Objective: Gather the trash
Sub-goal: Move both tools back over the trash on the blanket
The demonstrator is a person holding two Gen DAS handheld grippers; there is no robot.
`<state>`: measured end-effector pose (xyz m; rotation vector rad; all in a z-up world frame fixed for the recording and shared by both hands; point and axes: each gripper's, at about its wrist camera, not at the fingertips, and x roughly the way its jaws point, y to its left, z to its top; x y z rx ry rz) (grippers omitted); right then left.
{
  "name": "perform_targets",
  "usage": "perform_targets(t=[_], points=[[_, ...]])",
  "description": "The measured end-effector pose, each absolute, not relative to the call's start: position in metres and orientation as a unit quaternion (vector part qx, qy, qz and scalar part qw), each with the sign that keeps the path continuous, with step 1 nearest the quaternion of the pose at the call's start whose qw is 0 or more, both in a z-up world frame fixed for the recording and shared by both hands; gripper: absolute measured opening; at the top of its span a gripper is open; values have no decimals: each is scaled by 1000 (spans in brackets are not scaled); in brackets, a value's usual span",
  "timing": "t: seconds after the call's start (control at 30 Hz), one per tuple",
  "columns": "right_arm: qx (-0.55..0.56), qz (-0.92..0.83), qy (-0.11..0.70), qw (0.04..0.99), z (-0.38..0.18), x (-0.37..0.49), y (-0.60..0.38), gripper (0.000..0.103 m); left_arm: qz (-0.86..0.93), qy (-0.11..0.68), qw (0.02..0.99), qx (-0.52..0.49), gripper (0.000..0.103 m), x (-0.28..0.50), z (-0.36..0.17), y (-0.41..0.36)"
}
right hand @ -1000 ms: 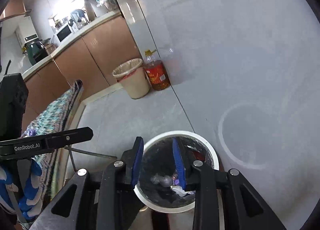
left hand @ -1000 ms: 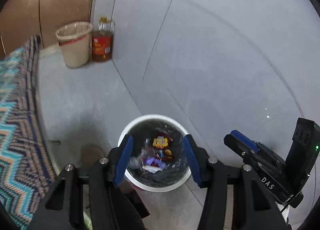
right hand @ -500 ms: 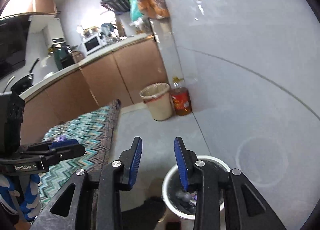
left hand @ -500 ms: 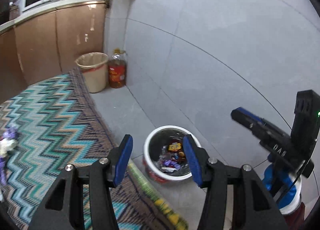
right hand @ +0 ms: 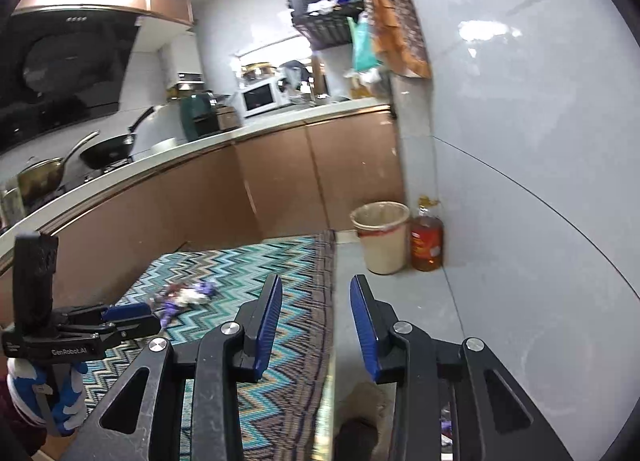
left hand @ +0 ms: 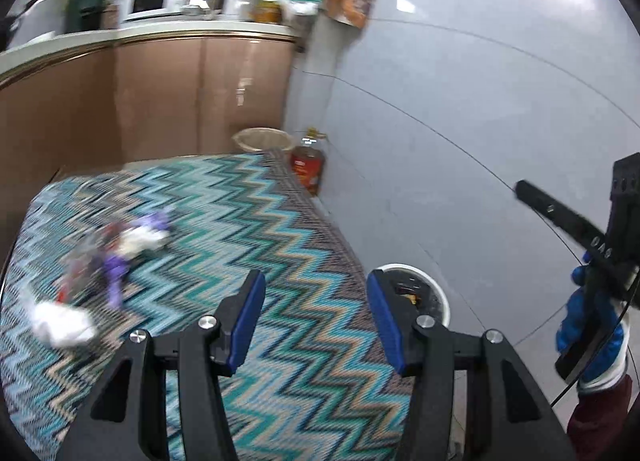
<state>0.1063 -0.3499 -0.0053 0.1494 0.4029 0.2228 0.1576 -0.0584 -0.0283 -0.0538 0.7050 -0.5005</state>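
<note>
A pile of trash [left hand: 116,249], purple and red wrappers with white crumpled paper [left hand: 60,321], lies on the zigzag cloth of the table [left hand: 248,221] at the left; it also shows in the right wrist view [right hand: 186,295]. A white trash bin [left hand: 416,293] with wrappers inside stands on the floor beside the table's right edge. My left gripper [left hand: 316,317] is open and empty above the table's near edge. My right gripper [right hand: 316,321] is open and empty over the table's right edge.
A beige waste bin [right hand: 382,237] and an oil bottle [right hand: 427,241] stand on the floor by the grey tiled wall. Brown kitchen cabinets [right hand: 280,181] with a microwave and pans run behind the table.
Both grippers have lifted away from above the white bin and swung toward the table. The trash pile has come into view. Both stay open and empty.
</note>
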Motion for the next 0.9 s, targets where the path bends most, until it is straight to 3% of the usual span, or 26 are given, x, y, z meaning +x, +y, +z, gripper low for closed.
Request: perform_targets(t=[0.5, 0.9], points=[[50, 192, 240, 950, -14, 151, -260, 37, -93, 348, 925, -120, 55, 147, -80, 111], [14, 264, 318, 910, -67, 215, -185, 38, -63, 401, 888, -217, 55, 184, -133, 157]])
